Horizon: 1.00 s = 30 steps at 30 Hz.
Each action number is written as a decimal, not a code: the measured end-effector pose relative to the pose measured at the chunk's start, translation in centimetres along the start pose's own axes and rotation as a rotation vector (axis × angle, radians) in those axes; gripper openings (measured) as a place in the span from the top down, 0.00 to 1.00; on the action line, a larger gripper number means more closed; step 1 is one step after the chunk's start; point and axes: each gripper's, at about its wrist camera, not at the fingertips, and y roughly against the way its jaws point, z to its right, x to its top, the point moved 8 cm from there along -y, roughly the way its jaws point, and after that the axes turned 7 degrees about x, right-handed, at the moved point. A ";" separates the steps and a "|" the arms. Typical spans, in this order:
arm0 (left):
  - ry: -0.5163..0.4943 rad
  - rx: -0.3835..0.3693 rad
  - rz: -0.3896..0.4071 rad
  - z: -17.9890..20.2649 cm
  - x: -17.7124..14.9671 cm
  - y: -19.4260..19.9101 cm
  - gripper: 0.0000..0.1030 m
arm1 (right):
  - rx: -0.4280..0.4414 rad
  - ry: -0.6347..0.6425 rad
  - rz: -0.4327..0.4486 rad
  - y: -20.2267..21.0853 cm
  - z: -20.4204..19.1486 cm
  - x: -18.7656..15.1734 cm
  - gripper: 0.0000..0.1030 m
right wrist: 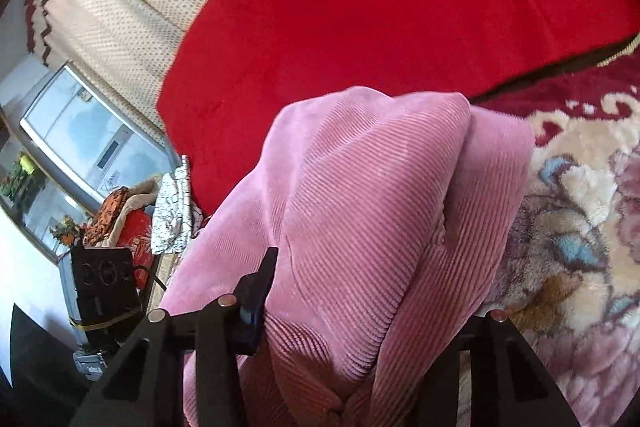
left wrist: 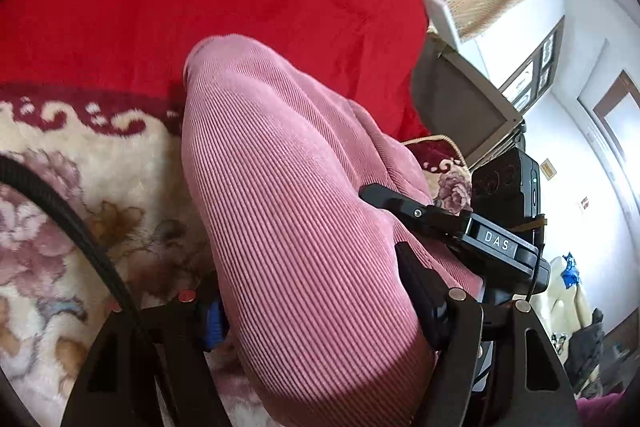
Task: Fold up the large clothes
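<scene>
While both grippers clamp it, the pink corduroy garment (left wrist: 288,211) fills frame centre, bunched between the fingers and draped over the floral blanket (left wrist: 60,195). Left gripper (left wrist: 316,307) pinched on fabric at lower centre; right gripper (right wrist: 360,311) likewise, cloth folded between its fingers. Red blanket (right wrist: 400,7) spreads across the upper frame.

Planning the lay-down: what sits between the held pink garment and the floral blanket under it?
Nothing visible does. The pink corduroy garment hangs from both grippers directly over bare floral blanket; the red quilt lies farther back.
</scene>
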 end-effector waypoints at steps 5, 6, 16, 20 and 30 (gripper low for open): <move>-0.026 0.036 0.064 1.2 -1.0 3.5 0.28 | 0.031 0.066 0.025 1.8 -3.2 -0.9 0.52; -0.027 0.047 0.075 1.2 -1.3 4.3 0.28 | 0.044 0.075 0.027 2.1 -3.8 -1.3 0.52; 0.064 0.197 -0.062 -2.5 -7.5 2.7 0.23 | 0.043 0.057 -0.059 0.3 -4.0 -7.4 0.51; 0.099 0.214 -0.096 -3.7 -7.9 2.4 0.17 | -0.017 -0.044 -0.143 -1.5 -1.2 -10.0 0.42; -0.008 0.388 0.105 -2.8 -8.4 11.3 0.17 | -0.193 0.047 0.060 6.9 -3.3 -6.6 0.37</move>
